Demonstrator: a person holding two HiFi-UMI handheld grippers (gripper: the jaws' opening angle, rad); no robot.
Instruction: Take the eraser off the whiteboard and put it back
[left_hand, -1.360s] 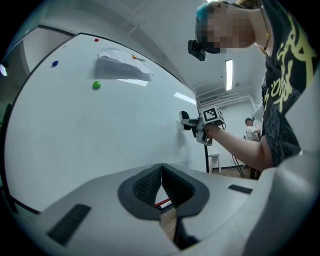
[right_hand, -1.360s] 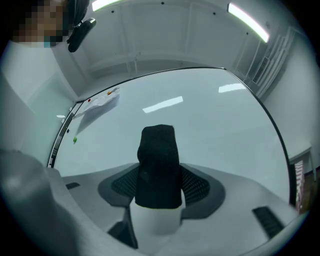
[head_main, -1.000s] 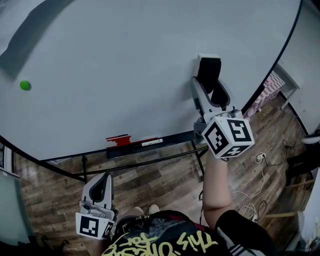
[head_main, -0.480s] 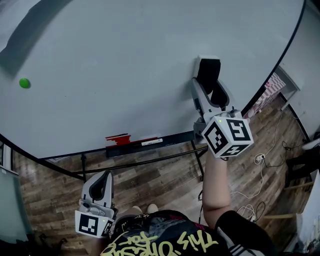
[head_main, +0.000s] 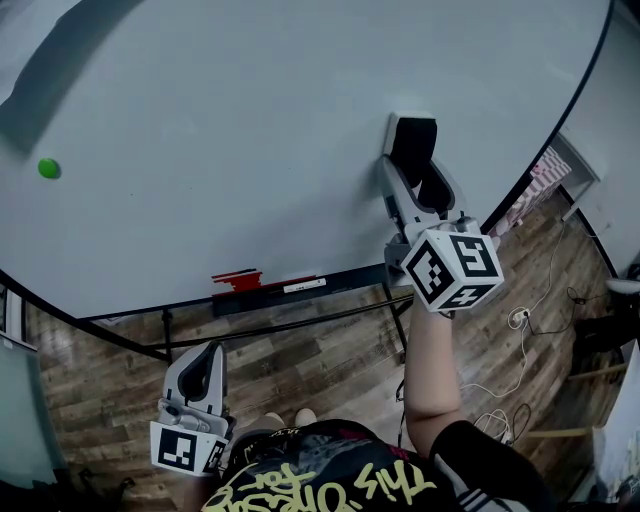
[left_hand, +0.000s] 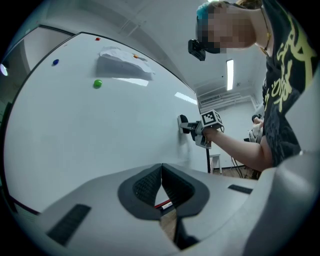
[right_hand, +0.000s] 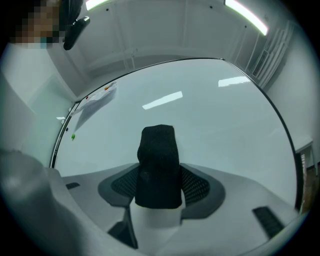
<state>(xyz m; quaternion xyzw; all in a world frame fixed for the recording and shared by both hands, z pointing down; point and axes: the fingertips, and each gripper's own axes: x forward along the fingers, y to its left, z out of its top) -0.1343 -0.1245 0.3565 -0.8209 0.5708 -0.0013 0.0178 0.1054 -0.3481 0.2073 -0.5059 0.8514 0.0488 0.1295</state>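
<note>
Step in hand, judged: at the whiteboard (head_main: 250, 130) with the eraser (right_hand: 159, 160) gripped; lifting off or setting back, cannot tell which. From the left gripper view, eraser's far face apparently touching the board, no gap discernible.

Next move, judged: if lifting, a straight pull away from the board with the grip firm. If returning, a flat press of the far face onto the board before any release, then a spread of the jaws and a straight retreat.

Right gripper (right_hand: 161, 186): spread wide and pinching the eraser's sides, one ribbed pad against each flank. Black part reaching beyond the tips toward the board; white part seated deeper between the jaws.

Left gripper (left_hand: 161, 172): pressed together, pads meeting, nothing between. Held low, well apart from the eraser; red marker (left_hand: 163, 204) glimpsed beyond the tips.
</note>
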